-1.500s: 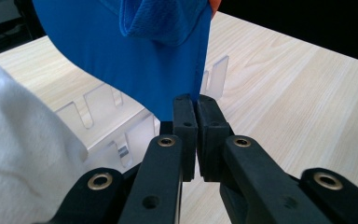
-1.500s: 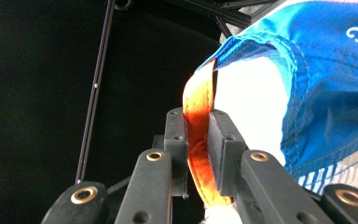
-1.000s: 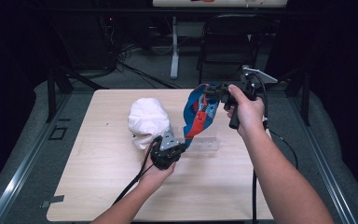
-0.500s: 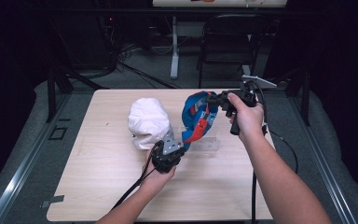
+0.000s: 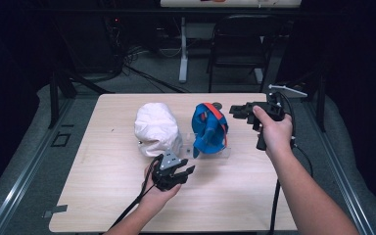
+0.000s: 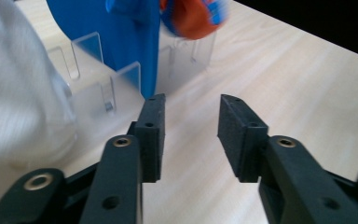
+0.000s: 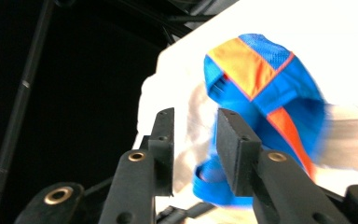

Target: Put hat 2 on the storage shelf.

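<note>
A blue cap with orange stripes (image 5: 208,129) sits on a clear plastic stand (image 5: 223,152) in the middle of the table, free of both grippers. A white cap (image 5: 155,128) rests just left of it. My left gripper (image 5: 188,170) lies low in front of the stand; its jaws have just been opening, with nothing between them. In the left gripper view, the gripper (image 6: 191,105) points at the blue cap (image 6: 116,32) and the stand (image 6: 126,77). My right gripper (image 5: 234,110) hovers right of the cap, jaws just opening and empty (image 7: 193,116), facing the cap (image 7: 261,79).
The wooden table (image 5: 103,196) has bare room at the front and on both sides. A black chair (image 5: 240,39) and cables stand on the floor beyond the far edge. Each gripper's cable trails back toward the person.
Both grippers held the blue cap raised and tilted; now their jaws have opened and the cap sits on the stand. The right gripper drew back to the right, the left toward the front.
</note>
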